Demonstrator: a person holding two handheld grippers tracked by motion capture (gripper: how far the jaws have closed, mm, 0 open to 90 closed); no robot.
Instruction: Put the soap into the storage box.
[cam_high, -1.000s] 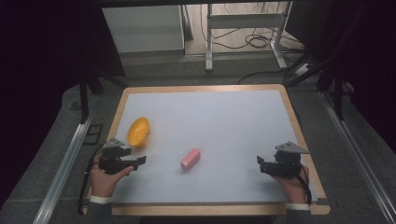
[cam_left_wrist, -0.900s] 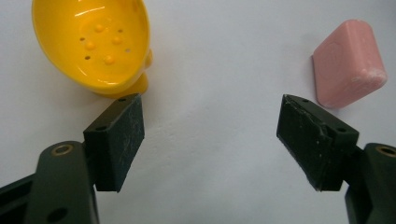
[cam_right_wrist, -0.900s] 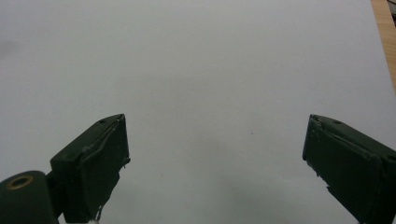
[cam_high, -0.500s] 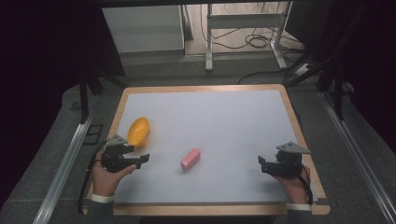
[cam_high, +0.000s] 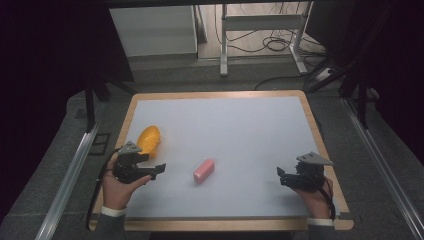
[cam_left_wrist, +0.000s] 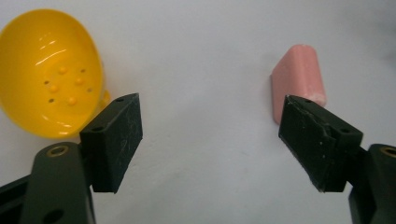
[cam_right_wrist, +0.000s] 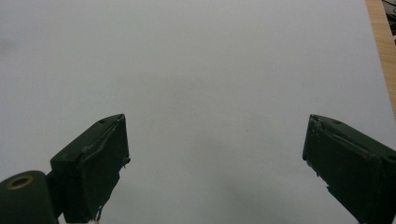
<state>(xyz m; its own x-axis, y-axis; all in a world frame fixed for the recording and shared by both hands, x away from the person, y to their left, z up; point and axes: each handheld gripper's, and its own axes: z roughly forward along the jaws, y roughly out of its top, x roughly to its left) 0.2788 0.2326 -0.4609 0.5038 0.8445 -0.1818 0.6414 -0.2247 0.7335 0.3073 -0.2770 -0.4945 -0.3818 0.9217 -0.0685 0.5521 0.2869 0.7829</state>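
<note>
Left gripper (cam_left_wrist: 210, 140) agape, empty; pink block (cam_left_wrist: 299, 81), yellow bowl (cam_left_wrist: 49, 72) unlabelled.

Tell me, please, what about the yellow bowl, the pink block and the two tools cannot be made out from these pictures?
- Yellow bowl: in the left gripper view, the left tool's near jaw covers its lower right rim.
- Pink block: the other jaw hides its near end there; in the high view it is too small to identify.
- Right tool: the high view shows its jaws too small and dark to read.
</note>
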